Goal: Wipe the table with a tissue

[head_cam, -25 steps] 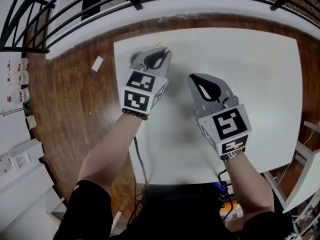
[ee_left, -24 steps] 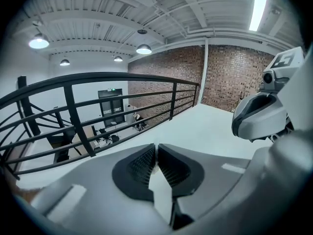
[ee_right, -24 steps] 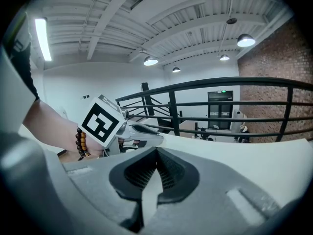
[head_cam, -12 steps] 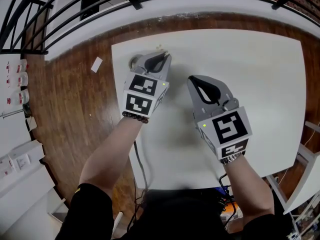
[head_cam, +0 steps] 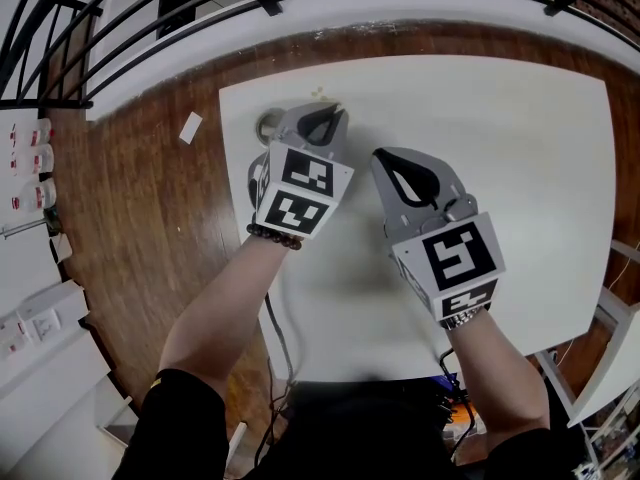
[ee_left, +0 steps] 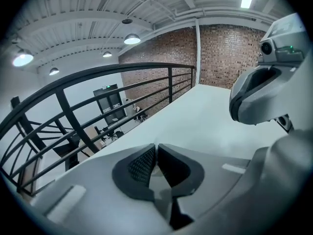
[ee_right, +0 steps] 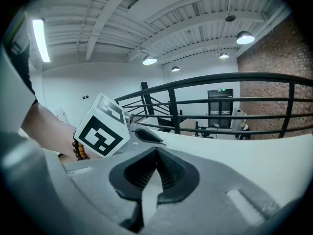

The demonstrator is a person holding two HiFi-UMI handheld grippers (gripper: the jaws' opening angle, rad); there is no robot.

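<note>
A white table (head_cam: 500, 138) fills the head view. Near its far left corner lie a few small pale specks (head_cam: 320, 93). My left gripper (head_cam: 334, 113) hovers just below them, its jaws pressed together with nothing between them (ee_left: 155, 152). A round grey object (head_cam: 267, 125) sits beside it, partly hidden by the gripper. My right gripper (head_cam: 381, 156) is over the table's middle, to the right of the left one, also shut and empty (ee_right: 156, 153). I see no tissue in any view.
A brown wooden floor (head_cam: 150, 198) lies left of the table, with a white scrap (head_cam: 190, 126) on it. A black railing (head_cam: 150, 28) curves along the far side. White shelving (head_cam: 30, 308) stands at the left. A cable (head_cam: 280, 338) hangs at the near edge.
My left gripper has shifted slightly right and toward me, and its marker cube has turned. The right gripper has barely moved.
</note>
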